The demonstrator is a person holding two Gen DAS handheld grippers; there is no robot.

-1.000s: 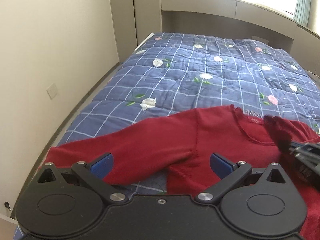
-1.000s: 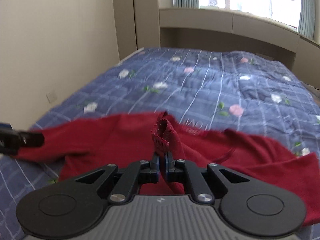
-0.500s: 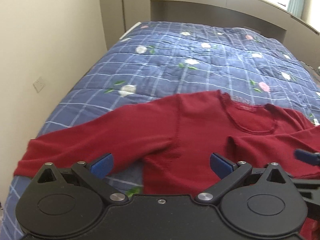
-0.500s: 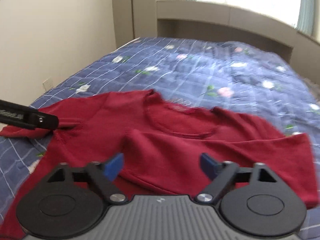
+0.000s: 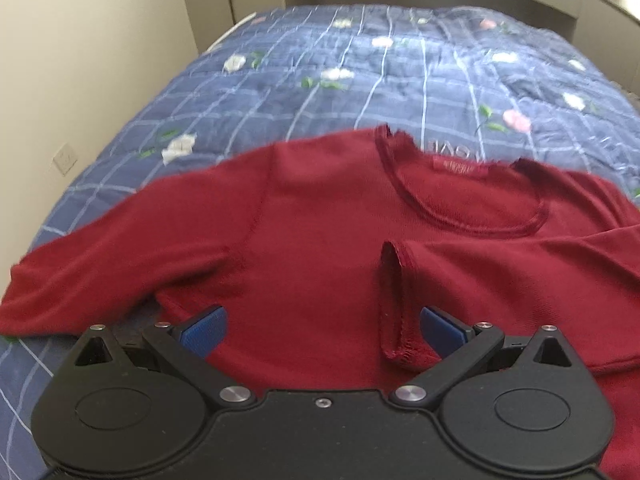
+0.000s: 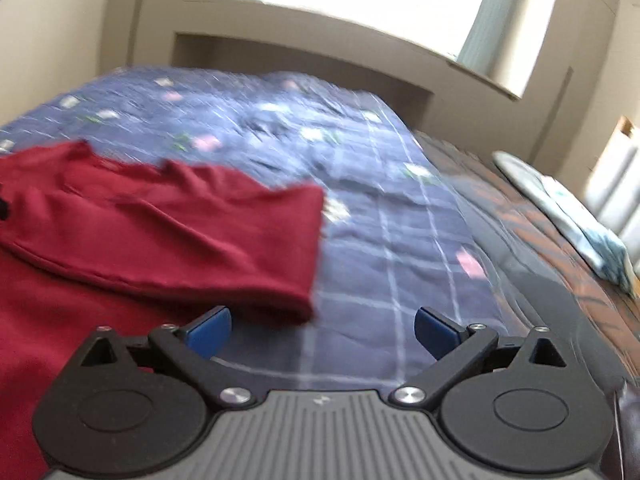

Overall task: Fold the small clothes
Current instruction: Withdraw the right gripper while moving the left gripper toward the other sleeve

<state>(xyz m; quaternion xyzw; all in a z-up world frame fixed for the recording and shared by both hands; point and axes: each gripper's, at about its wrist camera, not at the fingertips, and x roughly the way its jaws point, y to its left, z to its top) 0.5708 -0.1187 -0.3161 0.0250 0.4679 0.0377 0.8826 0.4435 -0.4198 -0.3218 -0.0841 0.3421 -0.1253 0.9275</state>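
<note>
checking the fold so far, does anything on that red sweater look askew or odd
Only half done: on the red sweater, one sleeve is folded across the chest, its cuff standing up curled. The other sleeve is spread out on the blue quilt. No damage shows.

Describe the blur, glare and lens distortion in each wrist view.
Left wrist view: mild blur on the red sweater, fisheye bending of the wall, even light. Right wrist view: heavy motion smear across the blue quilt and sweater, the window blown out white, dark vignette in the corners.
</note>
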